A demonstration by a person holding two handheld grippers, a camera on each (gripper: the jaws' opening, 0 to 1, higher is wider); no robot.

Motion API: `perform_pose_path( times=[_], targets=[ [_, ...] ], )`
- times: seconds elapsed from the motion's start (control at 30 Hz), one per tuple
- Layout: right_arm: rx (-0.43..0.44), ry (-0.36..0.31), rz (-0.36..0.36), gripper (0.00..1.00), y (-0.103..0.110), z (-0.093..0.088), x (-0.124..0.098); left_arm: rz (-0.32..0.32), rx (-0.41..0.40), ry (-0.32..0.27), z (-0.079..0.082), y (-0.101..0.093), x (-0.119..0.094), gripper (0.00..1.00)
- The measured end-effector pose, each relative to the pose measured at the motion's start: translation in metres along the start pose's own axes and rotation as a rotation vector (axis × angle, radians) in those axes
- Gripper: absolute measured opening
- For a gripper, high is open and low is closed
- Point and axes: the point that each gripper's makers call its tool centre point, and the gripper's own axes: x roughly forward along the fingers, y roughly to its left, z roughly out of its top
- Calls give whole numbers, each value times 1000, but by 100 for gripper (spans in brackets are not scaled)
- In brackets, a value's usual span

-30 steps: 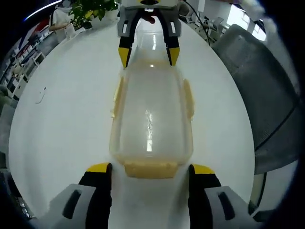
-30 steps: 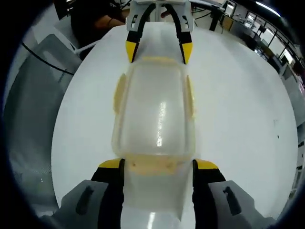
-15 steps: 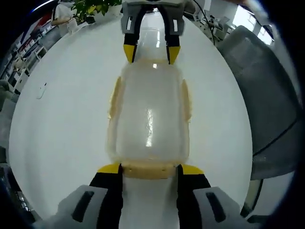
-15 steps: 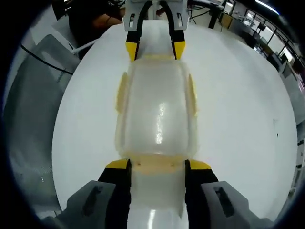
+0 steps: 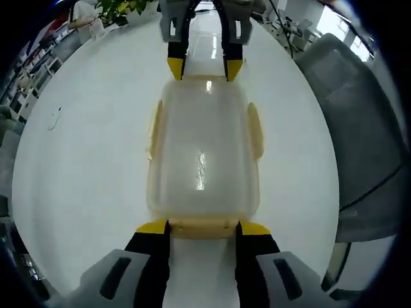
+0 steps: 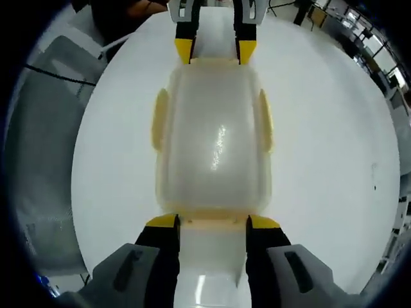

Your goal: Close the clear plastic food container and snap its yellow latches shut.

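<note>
On the broad white table (image 5: 83, 160) we see the clear plastic food container (image 5: 203, 157) lying lengthwise between our two grippers, its lid on and a glare streak running down the top. In the left gripper view a grey chair (image 5: 359, 128) stands beyond the table's edge, and a green plant (image 5: 122, 8) sits at the far side. In the right gripper view the same container (image 6: 214, 141) reaches from our own jaws to the other gripper at the far end. The left gripper (image 5: 201, 228) has its jaws parted about as wide as the end latch (image 5: 203, 227), with the yellow tips set at that latch's two corners; they look to be touching it, though we cannot tell whether they press on it. The right gripper (image 6: 212, 221) stands the same way at the opposite end latch (image 6: 213, 217), jaws partly apart and tips at its corners. Each gripper also appears at the far end of the other's view, tips at the container's short edge. The yellow side latches (image 5: 255, 130) lie along the long walls; we cannot make out whether they are snapped down. The container's contents, if any, are lost in the cloudy plastic, and a small dark mark (image 5: 55, 119) on the table is too small to identify.
</note>
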Motion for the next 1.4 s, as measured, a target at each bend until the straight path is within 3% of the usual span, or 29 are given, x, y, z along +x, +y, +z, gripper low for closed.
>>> perform_pose_path(
  times=[0.13,0.4,0.53,0.6,0.77,0.83,1.03,1.2,1.4],
  targets=[
    [9,-2,3,36,2,-2,-1,-3,8,20,-3,0,-1,34],
    [19,53,-2,35,3,-1,-2,-10,3,-22,-6,2,-3,34],
    [24,65,-4,35,1,0,-1,7,-38,-236,-4,3,-6,35],
    [20,73,-5,35,1,0,-1,8,-50,-258,-6,3,-7,34],
    [17,76,-8,35,1,-1,-1,-1,-1,-82,-5,3,-4,33],
    [19,62,-10,35,1,-2,-2,0,-3,-42,-4,4,-3,33],
    [15,26,-24,35,3,-4,-2,14,-41,-8,-3,2,-3,33],
    [-30,-3,-9,35,13,0,-6,-31,-48,55,-6,-11,-7,33],
    [-47,-106,-33,35,5,7,-37,-4,-77,82,1,-8,-31,33]
  ],
)
